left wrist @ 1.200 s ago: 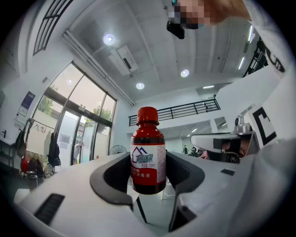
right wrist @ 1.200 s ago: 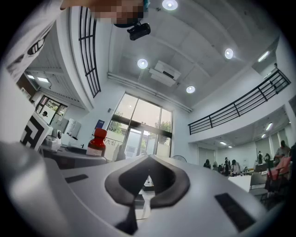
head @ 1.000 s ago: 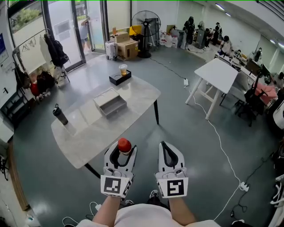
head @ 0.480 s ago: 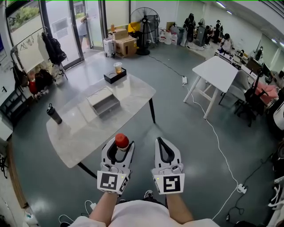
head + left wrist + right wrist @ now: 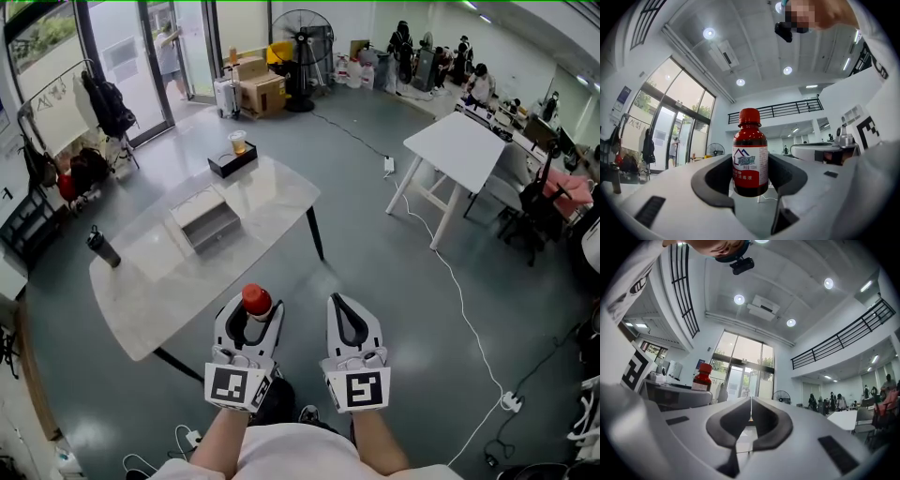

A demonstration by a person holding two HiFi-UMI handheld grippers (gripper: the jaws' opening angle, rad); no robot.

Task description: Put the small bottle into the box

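Pinching the small bottle (image 5: 750, 154) by its lower body in the left gripper (image 5: 253, 315), closing narrowly on the glass from both sides, with nothing else between the jaws. Standing it upright in the left gripper view, red cap on top, showing its label to the camera, setting its long axis across the line of the jaws rather than along it. Carrying the right gripper (image 5: 345, 311) just beside, empty, pressing its pads together tip to tip. Hovering both over the grey floor (image 5: 403, 281), short of the near edge of the table (image 5: 267, 202), not yet above it. Looking ahead and to the left for the box (image 5: 208, 223): sitting near the middle of the tabletop, grey, well apart from the bottle, between a dark flask (image 5: 101, 248) at the left end and a black tray (image 5: 230, 165) bearing a cup (image 5: 237, 142) at the far end. Judging the left side as the nearer one and the one doing the holding, so probably needing only a reach forward and leftward over the table, then a lowering base first. Being unable to tell the box as open or lidded from here; worth checking before letting go. Risking a tip-over on release, given a tall narrow body landing on a small base.
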